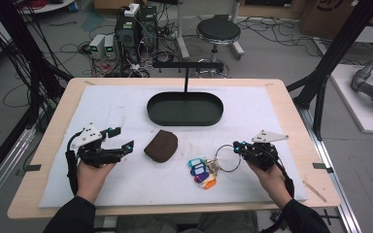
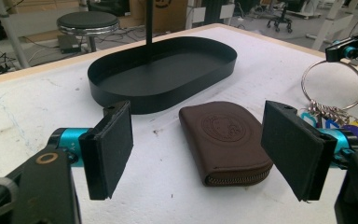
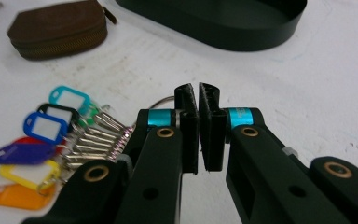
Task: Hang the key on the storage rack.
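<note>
1. The right tongs (image 1: 236, 146) sit at the right side of the desk (image 1: 53, 126), held in the person's right hand (image 1: 268, 175). Their jaws are clenched on the big metal ring (image 1: 228, 158) of a bunch of keys; in the right gripper view the two pads meet face to face and the ring's wire comes out from behind them on the left.
2. The key bunch (image 1: 205, 171) lies on the white mat (image 1: 126, 104) just left of the right tongs. The ring stands tilted up in the grip, while the keys and the coloured tags trail down onto the mat.
3. The tags (image 3: 32, 140) fan out in teal, black, blue, red, purple, yellow and orange, with the metal keys (image 3: 98, 135) bunched between them and the ring.
4. The left tongs (image 1: 118, 138) rest at the left side of the desk in the left hand (image 1: 91, 174). Their jaws stand released, wide apart, with nothing between the pads.
5. A brown zip pouch (image 1: 161, 145) lies on the mat between the two tongs, apart from both, just in front of the open left jaws in the left gripper view.
6. A black oval tray (image 1: 184, 119) sits farther back on the mat, behind the pouch, with a thin black post (image 1: 186, 80) rising at its far edge.
</note>
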### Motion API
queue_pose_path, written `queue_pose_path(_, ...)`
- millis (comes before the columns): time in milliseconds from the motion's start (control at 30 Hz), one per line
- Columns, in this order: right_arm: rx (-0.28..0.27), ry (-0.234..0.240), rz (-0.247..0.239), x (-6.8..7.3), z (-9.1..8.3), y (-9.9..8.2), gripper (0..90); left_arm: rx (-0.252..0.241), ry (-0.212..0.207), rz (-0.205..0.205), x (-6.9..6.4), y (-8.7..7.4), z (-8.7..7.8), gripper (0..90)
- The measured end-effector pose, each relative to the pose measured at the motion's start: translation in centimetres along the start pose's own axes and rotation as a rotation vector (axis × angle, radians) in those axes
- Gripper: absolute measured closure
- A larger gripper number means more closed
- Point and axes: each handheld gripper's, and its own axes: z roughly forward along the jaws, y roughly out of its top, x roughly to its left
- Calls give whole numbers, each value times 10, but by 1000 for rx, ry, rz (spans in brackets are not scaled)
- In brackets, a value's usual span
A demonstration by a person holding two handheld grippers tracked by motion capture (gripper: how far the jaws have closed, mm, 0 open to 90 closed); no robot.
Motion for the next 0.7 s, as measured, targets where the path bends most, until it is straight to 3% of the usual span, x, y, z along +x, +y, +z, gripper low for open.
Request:
queue_pose_path(200, -39, 31, 20, 7, -2, 3, 880, -5, -3, -2, -1, 0, 0, 256)
queue_pose_path(333, -73, 69, 67, 8, -5, 5, 900, -3, -6, 1, -1, 1, 0, 256)
queue_pose_path(467, -58, 86, 70, 10, -2, 3, 900, -2, -11, 6, -2, 1, 1, 256)
queue_pose_path(600, -44, 30, 85, 2, -2, -1, 900, -2, -14, 5, -3, 1, 2, 256)
queue_pose_path(633, -7, -10, 92, -4, 1, -7, 862, -3, -15, 5, -2, 1, 2, 256)
queue_pose_path(667, -7, -10, 92, -4, 1, -7, 862, -3, -15, 5, -2, 1, 2, 256)
queue_pose_path(700, 47, -42, 102, -9, 6, -14, 834, -3, -17, 3, -2, 1, 2, 256)
